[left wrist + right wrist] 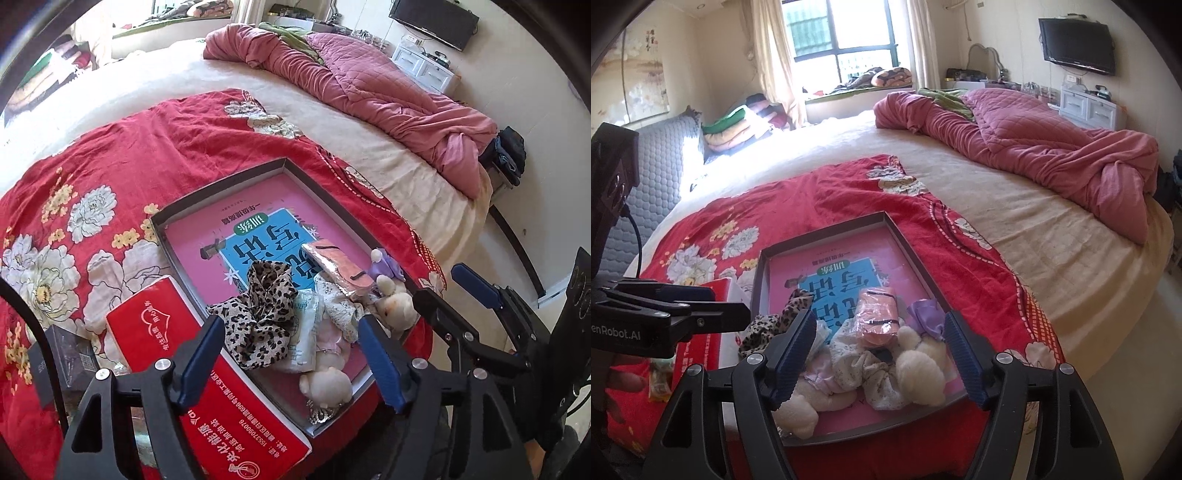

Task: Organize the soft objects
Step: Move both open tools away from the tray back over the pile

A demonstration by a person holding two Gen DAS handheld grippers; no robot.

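A shallow grey tray (218, 186) (820, 233) lies on a red floral cloth (110, 147) and holds a pink book (207, 236). At its near end are piled a leopard scrunchie (258, 317) (764, 326), a white floral scrunchie (864, 369), a pink wrapped packet (336, 264) (879, 317), a purple bow (925, 317) and cream plush toys (395, 306) (919, 365). My left gripper (288, 332) hangs open above the leopard scrunchie, pads clear of it. My right gripper (879, 325) is open over the plush toys and packet, holding nothing.
A red printed box (236, 417) lies against the tray's left side, with a small dark box (62, 354) beside it. A rumpled pink quilt (1052, 147) covers the bed's far right. Folded blankets (738, 125) sit by the window.
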